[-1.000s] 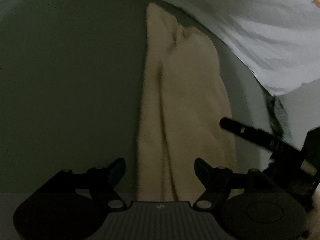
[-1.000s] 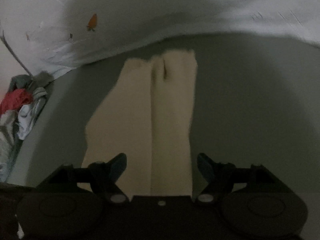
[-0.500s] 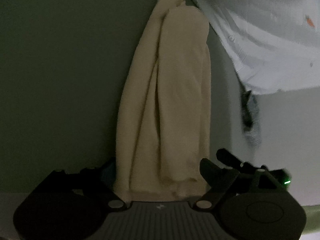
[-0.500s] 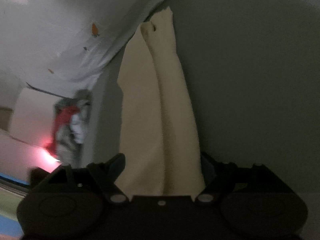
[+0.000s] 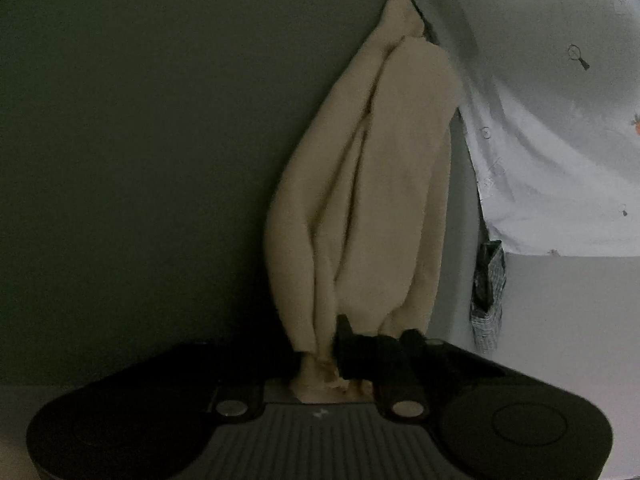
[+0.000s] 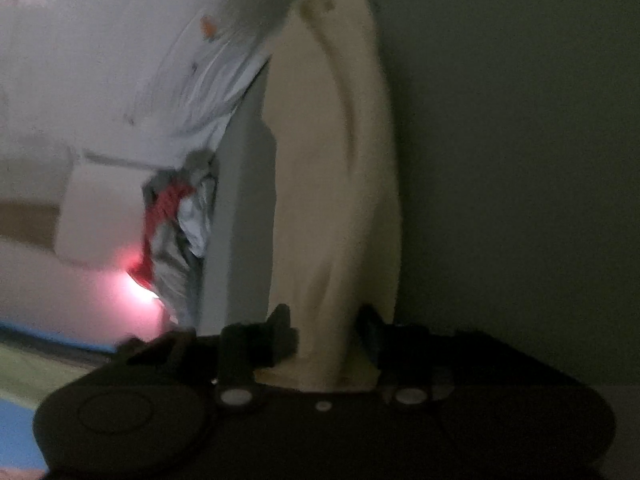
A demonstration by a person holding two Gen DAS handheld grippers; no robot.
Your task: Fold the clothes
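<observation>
A cream garment (image 5: 376, 200), long and narrow with lengthwise creases, stretches away over a dark grey-green surface (image 5: 140, 160). My left gripper (image 5: 324, 354) is shut on its near end, where the cloth bunches between the jaws. In the right wrist view the same cream garment (image 6: 336, 180) runs away from me, and my right gripper (image 6: 326, 338) is shut on its near edge. The far end of the garment reaches a white printed cloth (image 5: 552, 120).
The white cloth with small prints (image 6: 120, 60) lies along the far side. A heap of red, grey and white clothes (image 6: 180, 224) sits at the surface's edge, left in the right wrist view. A checked cloth (image 5: 488, 296) hangs at the edge in the left view.
Both grippers went from open above the flat garment to shut on its near end. The cloth has bunched and lifted, and both views have tilted.
</observation>
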